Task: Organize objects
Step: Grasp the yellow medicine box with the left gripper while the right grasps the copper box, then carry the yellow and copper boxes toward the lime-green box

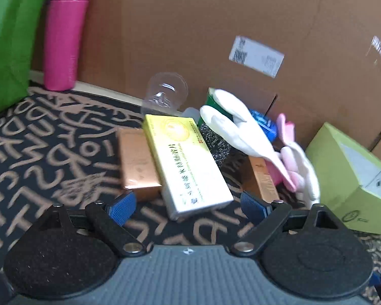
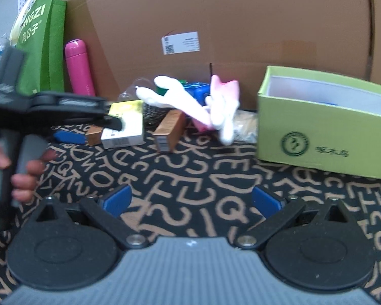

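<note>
Our left tool [image 1: 188, 207] stands wide and empty, straddling the near end of the yellow cardboard medicine box [image 1: 185, 162] on the letter-patterned worktop [image 1: 50, 139]; its long axis runs away from us. Our right tool [image 2: 190, 202], equally wide, hangs farther back.

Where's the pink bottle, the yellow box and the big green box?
pink bottle [image 1: 63, 40], left wrist view, middle of its body.
yellow box [image 1: 188, 162], left wrist view, its printed top face.
green box [image 2: 317, 139], right wrist view, its front wall.
</note>
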